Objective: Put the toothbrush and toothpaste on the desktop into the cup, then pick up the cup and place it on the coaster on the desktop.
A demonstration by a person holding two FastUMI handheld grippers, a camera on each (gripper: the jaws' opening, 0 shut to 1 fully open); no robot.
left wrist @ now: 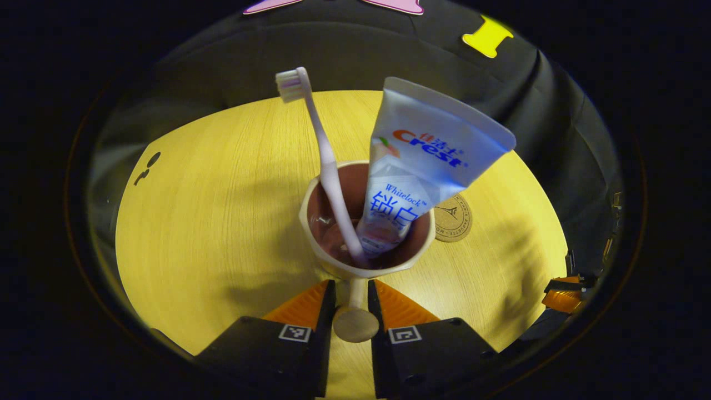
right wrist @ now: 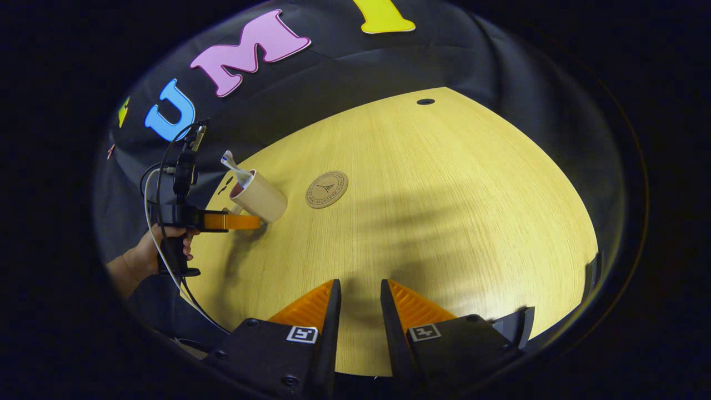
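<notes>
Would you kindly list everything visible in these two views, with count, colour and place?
cup: one, beige outside, brownish inside, handle between the left gripper's fingers, tilted in the right gripper view.
toothbrush: one, pale pink with white bristles, standing in the cup.
toothpaste: one tube, white and blue, standing in the cup.
coaster: one, round, tan cork, flat on the table beside the cup.
table: one, light yellow wood, round hole near its far edge.
left gripper: one, closed on the cup's handle.
right gripper: one, narrow gap between its fingers, holding nothing, over the table.
hand: one, holding the left gripper's grip.
</notes>
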